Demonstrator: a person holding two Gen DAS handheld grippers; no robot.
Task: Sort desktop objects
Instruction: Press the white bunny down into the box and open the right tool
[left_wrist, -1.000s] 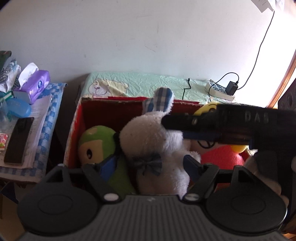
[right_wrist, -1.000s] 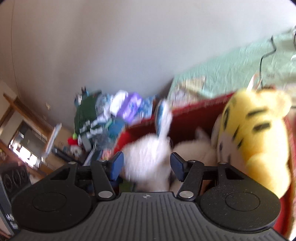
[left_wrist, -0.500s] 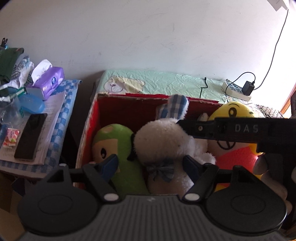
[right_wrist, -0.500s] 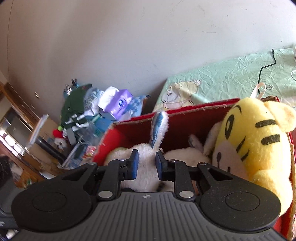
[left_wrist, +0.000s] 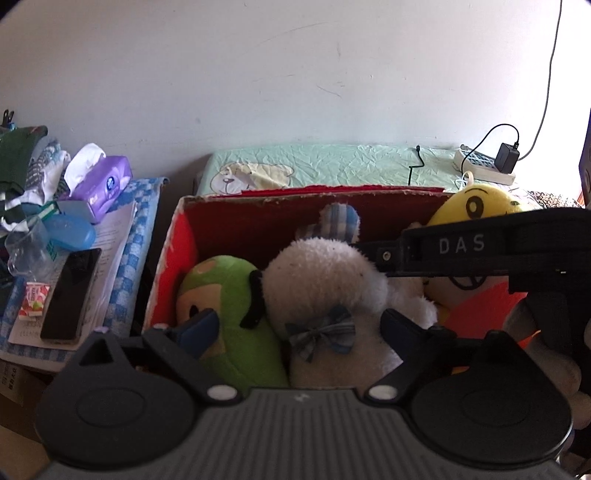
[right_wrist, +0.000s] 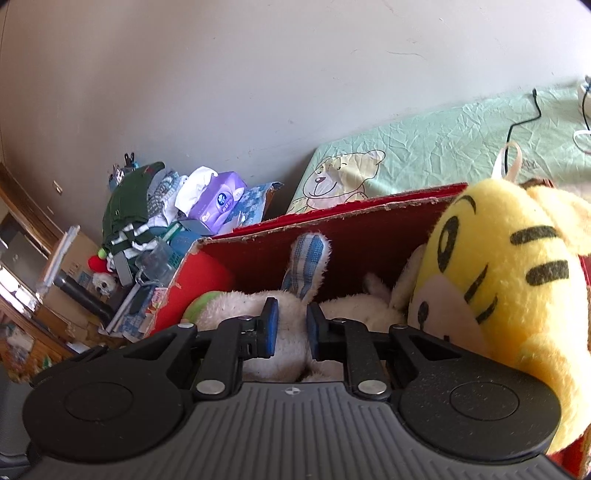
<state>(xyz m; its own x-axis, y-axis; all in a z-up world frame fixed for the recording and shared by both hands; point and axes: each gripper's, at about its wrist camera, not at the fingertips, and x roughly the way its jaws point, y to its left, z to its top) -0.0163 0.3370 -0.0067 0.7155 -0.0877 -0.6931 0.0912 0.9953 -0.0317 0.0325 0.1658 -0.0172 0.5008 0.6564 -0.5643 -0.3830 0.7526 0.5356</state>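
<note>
A red cardboard box (left_wrist: 314, 192) holds a green plush (left_wrist: 236, 295), a white rabbit plush (left_wrist: 325, 280) with a plaid ear and bow, and a yellow tiger plush (left_wrist: 472, 203). My left gripper (left_wrist: 299, 326) hangs open just above the green plush and the rabbit, holding nothing. My right gripper (right_wrist: 291, 328) is shut on the white rabbit plush (right_wrist: 240, 306), pinching the fur near the base of its plaid ear (right_wrist: 308, 262). In the left wrist view it shows as a black bar (left_wrist: 461, 245) reaching in from the right. The tiger (right_wrist: 498, 266) leans beside it inside the box (right_wrist: 332, 218).
Left of the box, a side table with a blue check cloth (left_wrist: 142, 206) carries a purple tissue pack (left_wrist: 103, 181), a black phone (left_wrist: 72, 291), a clear cup (left_wrist: 27, 243) and folded clothes. Behind the box lie a green bear-print mat (left_wrist: 332, 166) and a power strip (left_wrist: 484, 168) with cables.
My right gripper went from open to shut on the white rabbit's fur. The left gripper drew back a little and stayed open.
</note>
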